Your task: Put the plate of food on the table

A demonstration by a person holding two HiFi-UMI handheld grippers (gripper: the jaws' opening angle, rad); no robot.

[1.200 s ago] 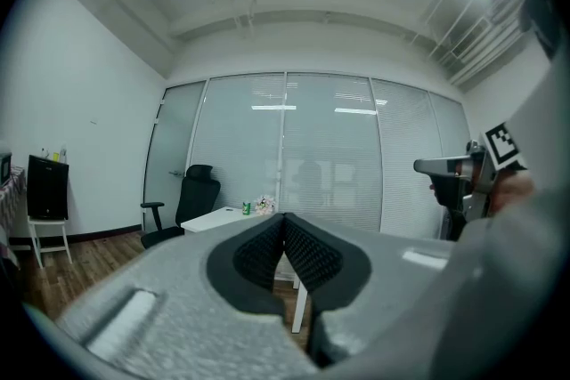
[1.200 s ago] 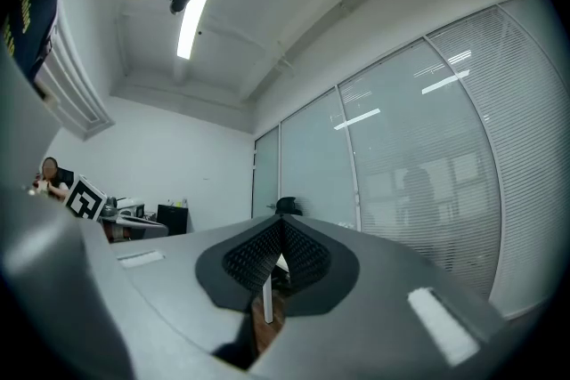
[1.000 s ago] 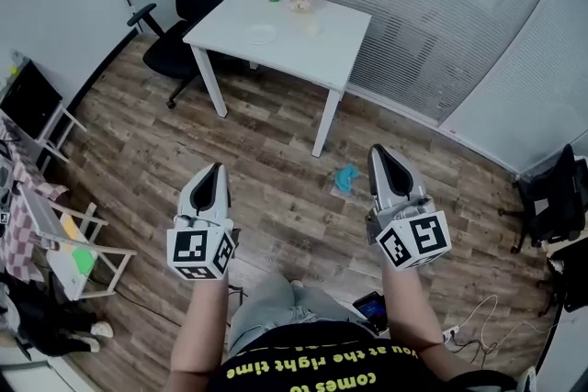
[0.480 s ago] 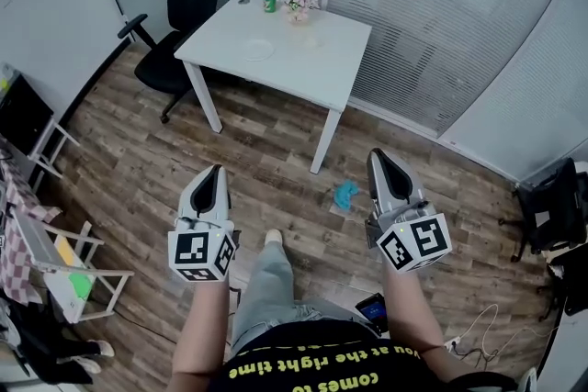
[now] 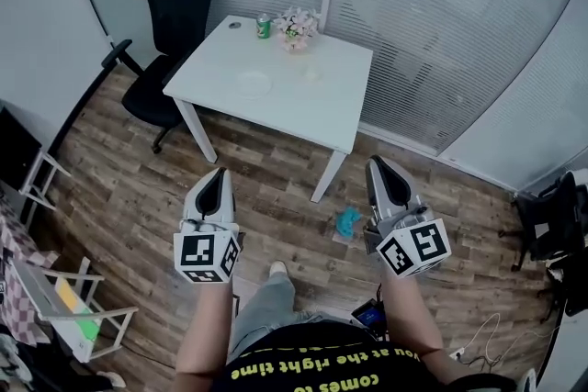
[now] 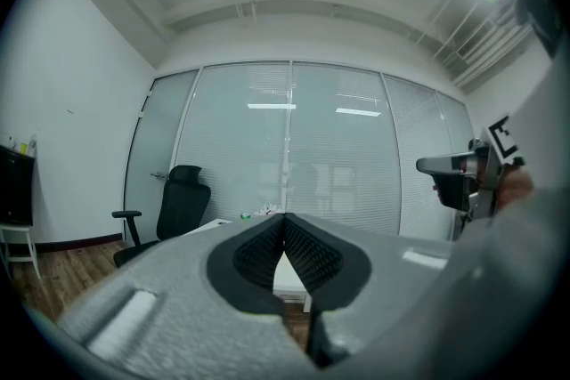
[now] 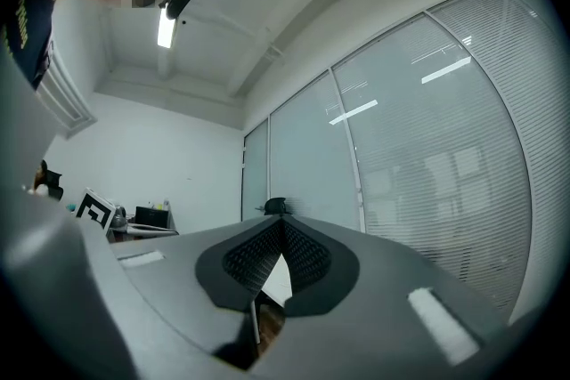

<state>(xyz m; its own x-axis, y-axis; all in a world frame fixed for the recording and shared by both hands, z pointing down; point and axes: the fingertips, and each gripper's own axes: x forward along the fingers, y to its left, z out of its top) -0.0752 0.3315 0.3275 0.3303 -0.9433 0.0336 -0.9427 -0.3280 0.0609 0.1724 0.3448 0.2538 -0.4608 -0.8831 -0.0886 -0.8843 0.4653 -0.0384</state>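
A white table (image 5: 317, 96) stands ahead by the glass wall. On it are a white plate (image 5: 253, 84), a green can (image 5: 264, 26) and a small bunch of flowers (image 5: 296, 23). From here I cannot tell whether the plate holds food. My left gripper (image 5: 219, 173) and right gripper (image 5: 378, 163) are held level over the wooden floor, short of the table and pointing toward it. Both are shut with nothing between their jaws. In the left gripper view the left gripper (image 6: 285, 216) has its pads meeting, and the right gripper (image 7: 283, 223) shows the same in its own view.
A black office chair (image 5: 165, 23) stands at the table's left corner. A blue cloth (image 5: 347, 220) lies on the floor near the table's front right leg. A folding rack (image 5: 55, 312) is at the lower left and a black bag (image 5: 549, 216) at the right. Frosted glass walls close the room behind.
The table has come closer and sits lower in the head view as the person walks toward it. Both grippers stay shut and side by side.
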